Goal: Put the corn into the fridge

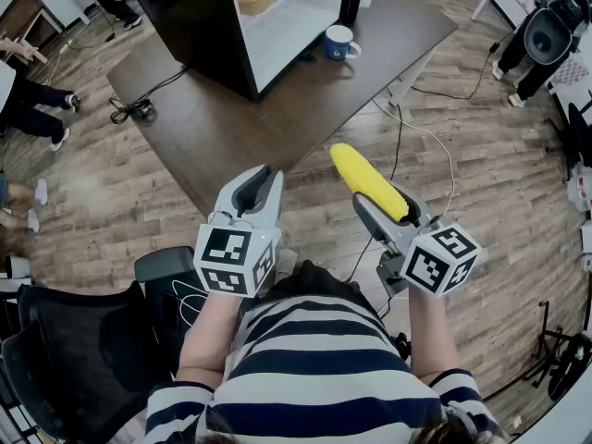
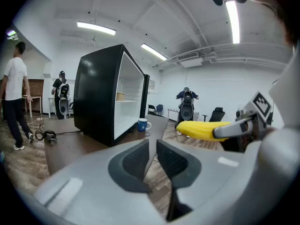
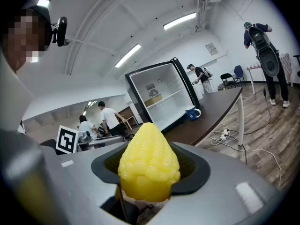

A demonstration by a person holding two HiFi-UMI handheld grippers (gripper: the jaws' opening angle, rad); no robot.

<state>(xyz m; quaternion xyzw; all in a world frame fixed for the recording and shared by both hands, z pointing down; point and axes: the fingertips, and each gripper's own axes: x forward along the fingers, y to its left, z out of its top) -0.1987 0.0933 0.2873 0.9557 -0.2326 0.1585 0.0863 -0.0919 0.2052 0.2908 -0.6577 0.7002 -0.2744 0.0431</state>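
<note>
A yellow corn cob sticks out forward from my right gripper, whose jaws are shut on it; in the right gripper view the corn cob fills the space between the dark pads. The small black fridge stands on the dark table ahead with its door open, white inside. My left gripper hangs beside the right one, its jaws nearly together with nothing between them. The corn also shows at the right of the left gripper view.
A blue mug stands on the dark table to the right of the fridge. Cables trail over the wooden floor. A black chair sits at my left. Several people stand around the room.
</note>
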